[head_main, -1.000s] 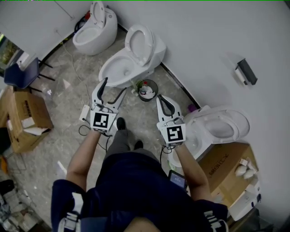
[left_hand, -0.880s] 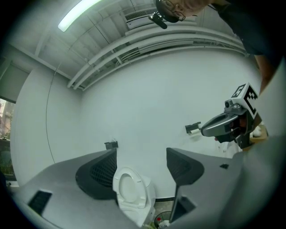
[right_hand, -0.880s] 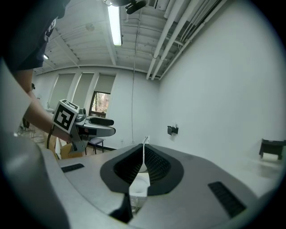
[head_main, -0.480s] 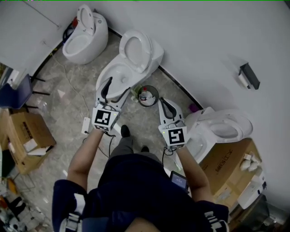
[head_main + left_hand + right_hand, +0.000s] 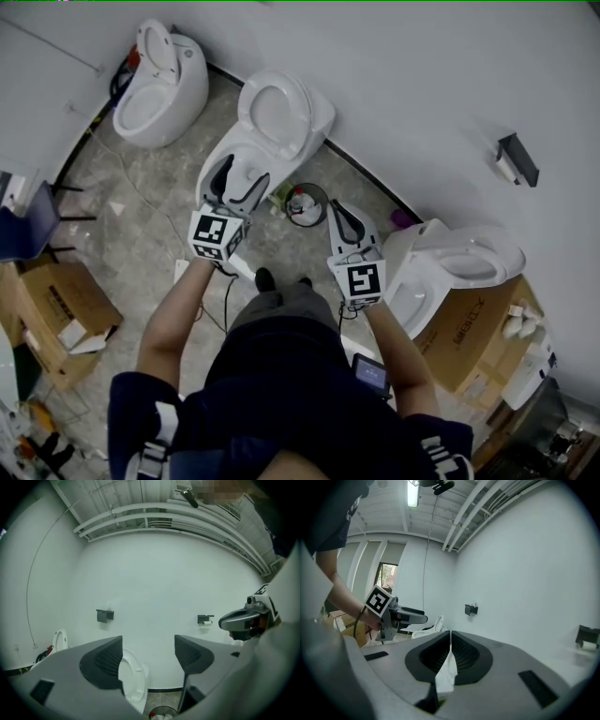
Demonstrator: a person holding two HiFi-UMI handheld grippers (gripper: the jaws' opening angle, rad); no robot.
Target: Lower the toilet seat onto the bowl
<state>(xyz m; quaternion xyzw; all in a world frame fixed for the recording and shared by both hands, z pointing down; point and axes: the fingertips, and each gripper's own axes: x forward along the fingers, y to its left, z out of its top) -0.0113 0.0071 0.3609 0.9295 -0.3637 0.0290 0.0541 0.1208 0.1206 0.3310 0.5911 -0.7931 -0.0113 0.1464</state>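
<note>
Bathroom showroom floor: the left gripper (image 5: 149, 652), jaws spread wide and holding nothing, aims at the middle toilet along a white wall (image 5: 154, 583). The raised toilet seat (image 5: 131, 677) shows low in the gap between the jaws. In the head view this gripper hovers over the front of the bowl (image 5: 214, 155), short of the seat, which stands upright at the back of the fixture and apart from both jaws. The open jaws look readied to take the seat's rim. The right gripper (image 5: 450, 638), jaws pressed together on nothing, hangs off to the side near a waste bin (image 5: 324, 208) on the floor. It seems to be held clear because the seat looks like work for one gripper. The seat is not yet touched. Lowering it probably calls for a reach forward to the top edge, a firm close, then a slow tip toward the bowl, since a released seat could drop and slam.
</note>
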